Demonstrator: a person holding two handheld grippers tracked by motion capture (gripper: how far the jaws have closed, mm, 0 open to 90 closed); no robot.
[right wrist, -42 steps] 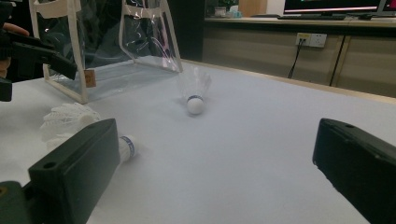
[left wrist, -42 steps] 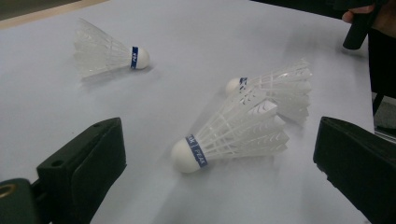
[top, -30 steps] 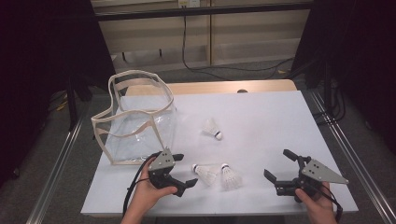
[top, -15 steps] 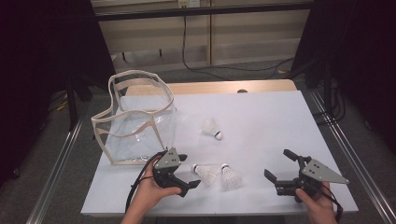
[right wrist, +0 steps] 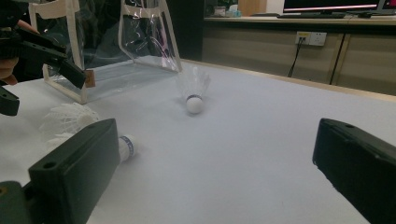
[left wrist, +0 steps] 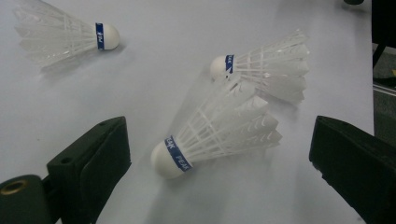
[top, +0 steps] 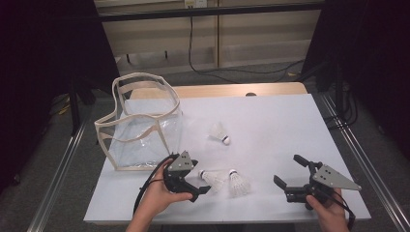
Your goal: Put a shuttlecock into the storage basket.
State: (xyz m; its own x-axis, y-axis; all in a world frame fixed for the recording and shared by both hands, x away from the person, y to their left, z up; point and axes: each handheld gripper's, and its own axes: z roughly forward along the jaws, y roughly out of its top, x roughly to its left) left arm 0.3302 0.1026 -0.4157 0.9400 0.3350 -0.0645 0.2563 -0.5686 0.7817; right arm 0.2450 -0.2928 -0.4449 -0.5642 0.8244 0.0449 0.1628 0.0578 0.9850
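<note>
Two black jaws of my left gripper (left wrist: 215, 163) stand wide apart around the nearest white feathered shuttlecock with a blue band (left wrist: 217, 137), holding nothing yet; it lies on its side on the white table (top: 270, 121), its skirt touching a second white shuttlecock (left wrist: 266, 70). I judge a careless squeeze could crush feathers or drag both. My right gripper (top: 292, 171) also gapes empty, well apart. A third shuttlecock (top: 220, 133) lies near the clear plastic bag with cream trim (top: 140, 128).
</note>
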